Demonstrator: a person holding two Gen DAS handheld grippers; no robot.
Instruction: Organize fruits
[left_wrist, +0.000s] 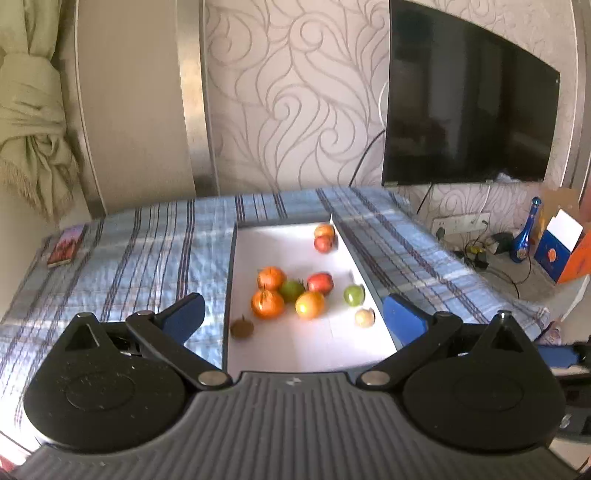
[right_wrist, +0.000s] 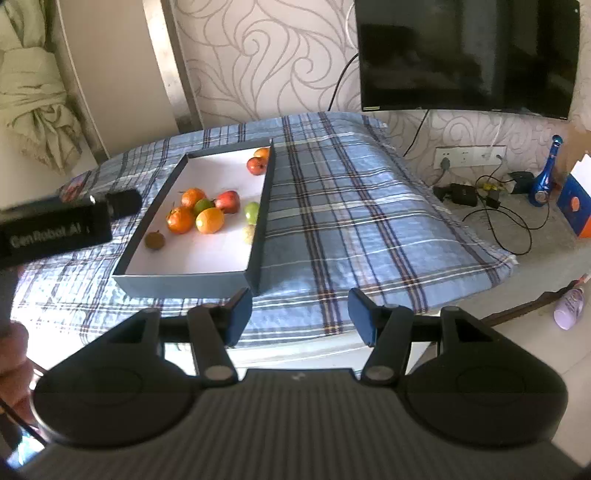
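Observation:
A shallow dark box with a white floor (left_wrist: 288, 343) (right_wrist: 192, 258) lies on the blue plaid cloth. It holds several small fruits: orange ones (left_wrist: 267, 303) (right_wrist: 180, 220), a red one (left_wrist: 320, 283) (right_wrist: 228, 201), green ones (left_wrist: 354, 294) (right_wrist: 252, 211), a pale one (left_wrist: 365, 317), a brown one (left_wrist: 242, 328) (right_wrist: 154, 240), and two reddish ones at the far corner (left_wrist: 324, 238) (right_wrist: 257, 164). My left gripper (left_wrist: 293, 314) is open and empty over the box's near end. My right gripper (right_wrist: 300, 314) is open and empty, near the table's front edge, right of the box.
A phone or card (left_wrist: 66, 245) lies at the cloth's far left. A TV (left_wrist: 469, 110) hangs on the wall. On the floor at right are cables (right_wrist: 491, 206), a blue bottle (right_wrist: 545, 177), boxes (left_wrist: 561, 243) and a purple bottle (right_wrist: 569, 304). The left gripper's body (right_wrist: 55, 229) shows at left.

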